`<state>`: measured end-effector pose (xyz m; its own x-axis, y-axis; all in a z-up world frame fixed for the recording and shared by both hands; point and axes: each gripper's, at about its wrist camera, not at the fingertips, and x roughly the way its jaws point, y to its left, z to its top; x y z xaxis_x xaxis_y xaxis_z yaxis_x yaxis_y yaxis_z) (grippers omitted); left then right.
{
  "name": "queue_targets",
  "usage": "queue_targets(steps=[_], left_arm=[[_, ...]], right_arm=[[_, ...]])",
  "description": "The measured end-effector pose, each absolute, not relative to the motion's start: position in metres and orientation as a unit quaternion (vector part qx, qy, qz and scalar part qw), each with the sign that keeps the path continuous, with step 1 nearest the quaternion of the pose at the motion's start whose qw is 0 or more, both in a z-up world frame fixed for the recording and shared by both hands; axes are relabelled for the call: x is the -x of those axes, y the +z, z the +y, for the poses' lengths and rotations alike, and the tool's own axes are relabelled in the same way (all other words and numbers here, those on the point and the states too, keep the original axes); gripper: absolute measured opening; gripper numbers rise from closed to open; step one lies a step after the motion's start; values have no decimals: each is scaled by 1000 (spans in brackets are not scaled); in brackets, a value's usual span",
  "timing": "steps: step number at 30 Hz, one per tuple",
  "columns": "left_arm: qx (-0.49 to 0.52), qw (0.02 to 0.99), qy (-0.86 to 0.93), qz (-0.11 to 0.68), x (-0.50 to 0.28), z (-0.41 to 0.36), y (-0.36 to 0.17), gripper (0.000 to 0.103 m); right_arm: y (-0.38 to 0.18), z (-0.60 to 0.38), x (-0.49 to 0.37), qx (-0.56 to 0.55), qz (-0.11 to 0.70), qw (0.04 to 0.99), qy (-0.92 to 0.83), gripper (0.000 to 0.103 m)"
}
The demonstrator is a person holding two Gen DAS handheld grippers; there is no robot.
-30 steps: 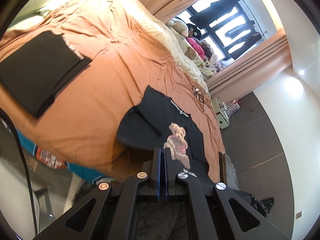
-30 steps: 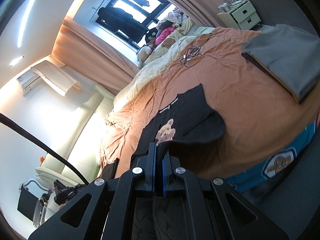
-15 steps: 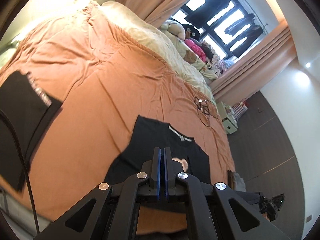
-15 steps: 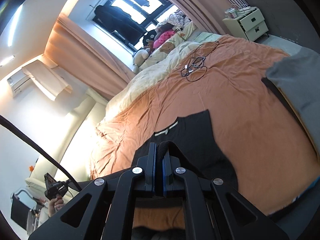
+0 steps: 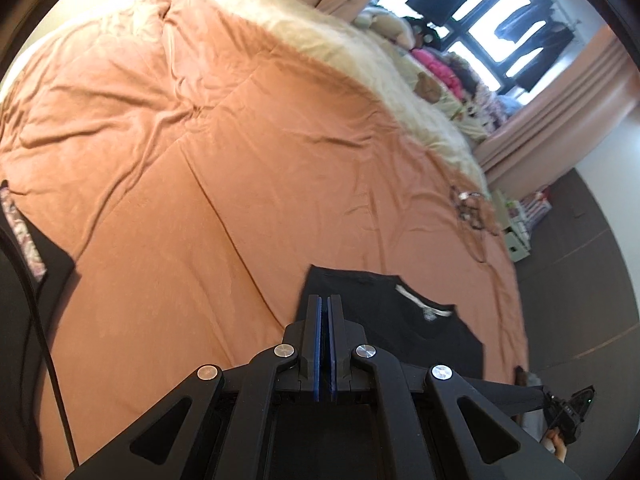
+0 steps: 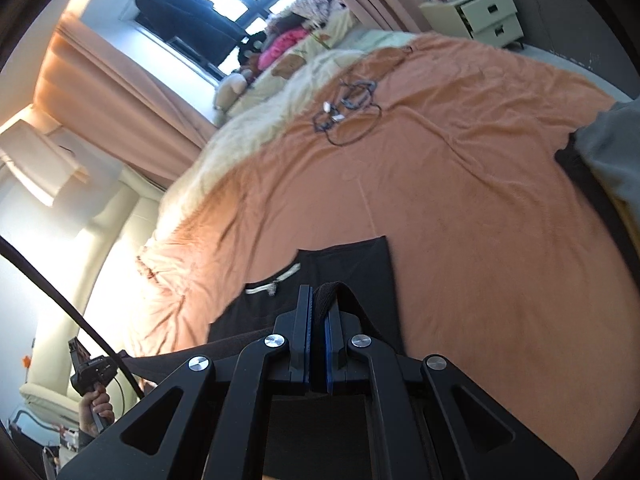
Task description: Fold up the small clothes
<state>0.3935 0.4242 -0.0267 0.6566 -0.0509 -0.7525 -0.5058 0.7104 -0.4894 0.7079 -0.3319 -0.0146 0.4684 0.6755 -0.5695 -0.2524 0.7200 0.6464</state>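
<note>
Both tools clamp the black T-shirt (image 6: 352,264) on the orange bed (image 6: 480,200): right tool (image 6: 318,300) pinching its hem, left tool (image 5: 324,308) likewise.

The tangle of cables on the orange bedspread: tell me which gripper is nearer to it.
Right, by a small margin. The cable tangle lies far ahead of both, toward the right gripper's side of the black T-shirt. The left gripper holds the opposite side, with the tangle off right.

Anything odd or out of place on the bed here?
A tangle of dark cables lies loose on the orange bedspread beyond the black T-shirt, unrelated to folding. Otherwise nothing stands out.
</note>
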Motion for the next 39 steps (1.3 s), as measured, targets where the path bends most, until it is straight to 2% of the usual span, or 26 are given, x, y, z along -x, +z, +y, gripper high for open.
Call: queue_targets(steps=[10,18,19,20,21,22,23,24,28,39], left_arm=[[343,806,161,455,-473,447,-128,2],[306,799,158,493,-508,450,-175,4],[306,800,152,494,-507,449,-175,9],[306,801,146,494,-505,449,-176,21],[305,802,138,494,-503,447,-175,28],[301,805,131,494,-500,446,-173,43],[292,810,124,494,-497,442,-170,51],[280,813,117,496,-494,438,-169,53],[231,816,95,522,-488,420,-164,58],[92,788,70,604,-492,388,-185,61]], right_arm=[[-82,-281,-789,-242,477,810,240,1],[-93,-254,-812,-196,514,809,206,3],[-90,-251,-811,-184,510,814,207,4],[-83,-248,-807,-163,504,823,205,10],[-80,-247,-805,-151,499,829,201,26],[-73,-246,-801,-137,491,838,198,38],[-69,-247,-797,-127,483,843,198,62],[-68,-247,-792,-120,479,847,199,68],[-65,-236,-776,-56,482,849,207,68],[-75,-203,-761,94,505,827,229,68]])
